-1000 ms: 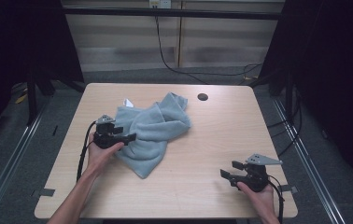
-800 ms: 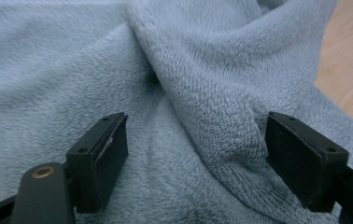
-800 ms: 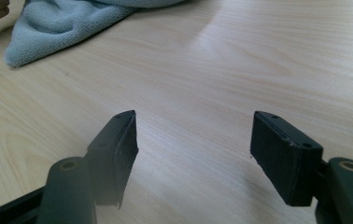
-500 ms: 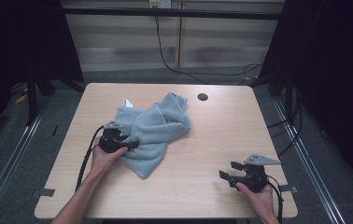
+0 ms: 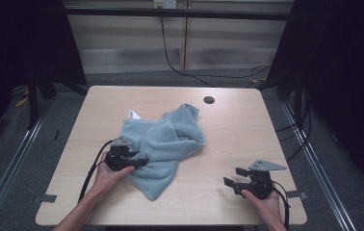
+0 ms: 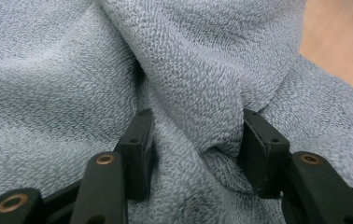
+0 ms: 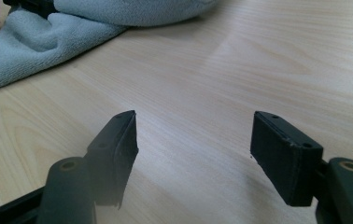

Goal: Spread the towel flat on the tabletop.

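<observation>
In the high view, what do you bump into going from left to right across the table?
Left gripper → grey towel → right gripper, with bare table between the last two.

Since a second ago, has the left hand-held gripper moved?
Yes. The left hand-held gripper has come toward the table's near edge, away from the round hole, and its jaws have been closing around a fold of the towel.

left gripper (image 5: 139,162) shifts toward 5 o'clock along the towel's (image 5: 163,144) left edge, onto its lower fold | jaws have just been closing, a ridge of grey cloth bunched between the pads (image 6: 139,149) | towel's near part slightly gathered toward 3 o'clock
</observation>
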A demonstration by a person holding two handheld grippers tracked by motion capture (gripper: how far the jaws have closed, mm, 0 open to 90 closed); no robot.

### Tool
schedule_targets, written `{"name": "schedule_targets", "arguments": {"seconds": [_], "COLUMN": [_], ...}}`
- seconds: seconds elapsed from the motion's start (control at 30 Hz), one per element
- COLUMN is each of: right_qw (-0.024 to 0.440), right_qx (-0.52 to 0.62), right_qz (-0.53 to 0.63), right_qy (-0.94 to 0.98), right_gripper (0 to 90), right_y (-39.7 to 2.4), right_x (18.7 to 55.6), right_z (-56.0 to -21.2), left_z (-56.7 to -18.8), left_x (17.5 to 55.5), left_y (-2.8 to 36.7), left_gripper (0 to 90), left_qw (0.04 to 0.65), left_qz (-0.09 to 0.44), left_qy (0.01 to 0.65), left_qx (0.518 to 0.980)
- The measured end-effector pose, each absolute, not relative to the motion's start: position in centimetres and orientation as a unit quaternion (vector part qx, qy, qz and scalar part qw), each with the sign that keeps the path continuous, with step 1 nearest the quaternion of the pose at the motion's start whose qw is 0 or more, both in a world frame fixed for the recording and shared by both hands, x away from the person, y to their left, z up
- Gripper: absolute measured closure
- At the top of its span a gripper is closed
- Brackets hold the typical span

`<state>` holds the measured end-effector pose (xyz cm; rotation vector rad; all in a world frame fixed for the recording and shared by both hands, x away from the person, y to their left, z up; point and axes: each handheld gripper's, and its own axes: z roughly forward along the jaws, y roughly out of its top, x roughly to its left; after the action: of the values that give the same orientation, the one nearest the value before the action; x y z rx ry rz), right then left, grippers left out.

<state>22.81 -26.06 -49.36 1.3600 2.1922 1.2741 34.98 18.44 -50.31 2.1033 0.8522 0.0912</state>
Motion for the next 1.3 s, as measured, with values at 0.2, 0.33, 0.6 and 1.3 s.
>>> {"name": "schedule_targets", "arguments": {"seconds": [0.2,0.33,0.6,1.3], "right_qw": [0.135,0.132,0.126,0.115], "right_qx": [0.466,0.464,0.458,0.392], "right_qz": [0.433,0.431,0.436,0.462], "right_qy": [0.76,0.762,0.764,0.787], "right_gripper": [31.5,31.4,31.4,36.6], "right_y": [-25.8,-25.6,-25.0,-18.8], "right_x": [22.7,22.6,22.5,28.7], "right_z": [-49.4,-49.3,-49.0,-45.7], "left_z": [-50.3,-50.2,-49.9,-45.5], "left_x": [32.9,31.4,28.5,33.6], "left_y": [18.8,18.8,19.1,17.4], "left_gripper": [50.4,50.4,50.3,50.4], "left_qw": [0.426,0.424,0.417,0.488], "left_qz": [0.022,0.019,0.003,0.033], "left_qy": [0.32,0.309,0.294,0.291], "left_qx": [0.846,0.851,0.86,0.822]}}
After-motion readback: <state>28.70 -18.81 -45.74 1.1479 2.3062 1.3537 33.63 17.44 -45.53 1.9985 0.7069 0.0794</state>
